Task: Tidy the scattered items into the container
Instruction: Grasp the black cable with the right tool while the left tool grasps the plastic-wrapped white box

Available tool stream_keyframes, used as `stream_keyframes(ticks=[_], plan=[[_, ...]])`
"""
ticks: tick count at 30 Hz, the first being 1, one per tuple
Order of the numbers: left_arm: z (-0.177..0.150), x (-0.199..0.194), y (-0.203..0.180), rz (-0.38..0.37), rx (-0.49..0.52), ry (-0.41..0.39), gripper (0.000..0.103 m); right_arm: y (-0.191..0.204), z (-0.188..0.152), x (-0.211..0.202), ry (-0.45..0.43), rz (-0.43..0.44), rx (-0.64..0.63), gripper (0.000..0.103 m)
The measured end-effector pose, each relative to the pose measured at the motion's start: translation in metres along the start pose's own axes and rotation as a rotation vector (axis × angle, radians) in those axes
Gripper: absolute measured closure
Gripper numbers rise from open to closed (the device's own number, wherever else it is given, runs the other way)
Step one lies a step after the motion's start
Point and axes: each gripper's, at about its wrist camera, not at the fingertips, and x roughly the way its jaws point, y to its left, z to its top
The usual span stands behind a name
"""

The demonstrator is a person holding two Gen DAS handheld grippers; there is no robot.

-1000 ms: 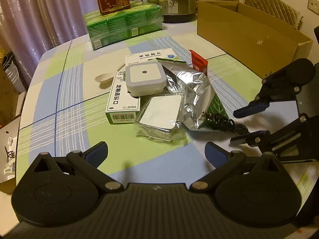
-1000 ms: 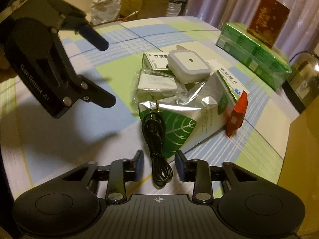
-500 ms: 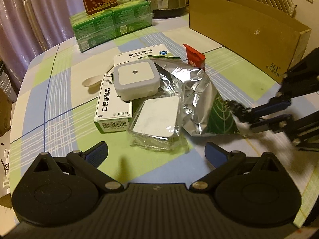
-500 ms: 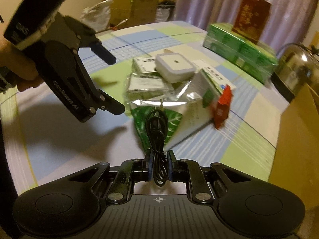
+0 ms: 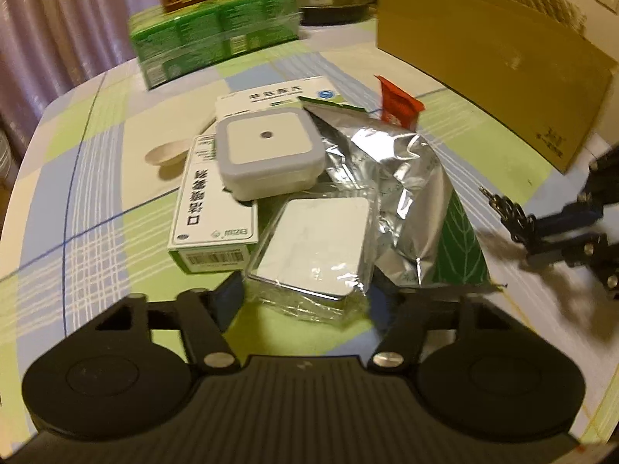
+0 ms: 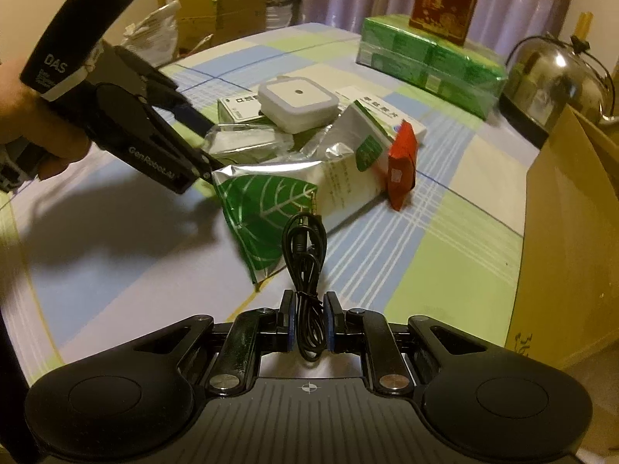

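Note:
In the right wrist view my right gripper [image 6: 308, 321] is shut on a coiled black audio cable [image 6: 305, 255], held off the table above the leaf-printed foil pouch [image 6: 271, 201]. The left wrist view shows that gripper [image 5: 561, 228] and the cable [image 5: 510, 212] at the right, near the open cardboard box [image 5: 483, 58]. My left gripper [image 5: 305, 297] is open and low, its fingers on either side of a plastic-wrapped white square pad [image 5: 313, 255]. A white square device [image 5: 267, 150] rests on a green-and-white medicine box [image 5: 212, 216]. A red sachet [image 5: 398, 104] lies behind the foil pouch [image 5: 402, 193].
A second white medicine box [image 5: 271, 94] and a white spoon [image 5: 166, 154] lie in the pile. Wrapped green packs [image 5: 212, 34] with a red carton on top and a steel kettle [image 6: 557, 77] stand at the far side. The cardboard box wall [image 6: 561, 232] rises at my right.
My right gripper shut on the black cable and lifted it off the table. My left gripper moved forward and down, and its fingers now straddle the wrapped white pad, closer together than before.

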Motion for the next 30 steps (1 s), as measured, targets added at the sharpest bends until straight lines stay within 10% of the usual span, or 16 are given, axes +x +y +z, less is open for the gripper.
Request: stream_keyframes(ticks=[10, 19, 30], plan=[[-0.034, -0.044, -0.028, 0.054, -0.169, 0.081, 0.044, -0.01, -0.011, -0.011, 0.028, -0.022, 0.141, 0.092], [-0.039, -0.051, -0.044, 0.096, -0.084, 0.074, 0.024, -0.007, -0.025, -0.018, 0.034, -0.026, 0.166, 0.092], [-0.036, -0.04, -0.034, 0.098, -0.138, 0.069, 0.042, -0.006, -0.023, -0.009, 0.003, -0.016, 0.155, 0.071]])
